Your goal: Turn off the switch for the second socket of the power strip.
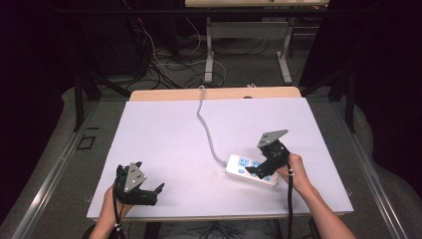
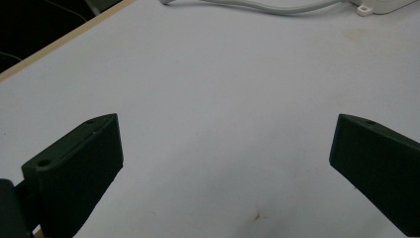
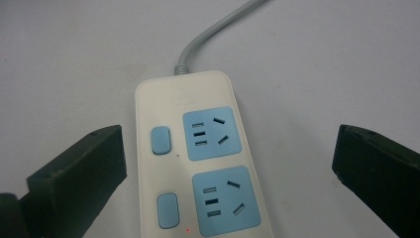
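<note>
A white power strip (image 1: 249, 170) with light blue sockets lies on the white table (image 1: 164, 144) at the right. In the right gripper view the power strip (image 3: 198, 158) shows two blue sockets, two blue switch buttons and a small red light near its lower edge. My right gripper (image 1: 255, 172) hovers over the strip, open, with its jaws wide apart on either side of it (image 3: 228, 168). A grey cable (image 1: 205, 124) runs from the strip to the far table edge. My left gripper (image 1: 152, 191) is open near the front left edge, over bare table (image 2: 225, 163).
The strip's cable (image 2: 267, 7) and one end of the strip (image 2: 381, 5) cross the top of the left gripper view. Beyond the table are a wooden edge (image 1: 214, 93), floor cables (image 1: 164, 62) and a desk's metal legs (image 1: 209, 55).
</note>
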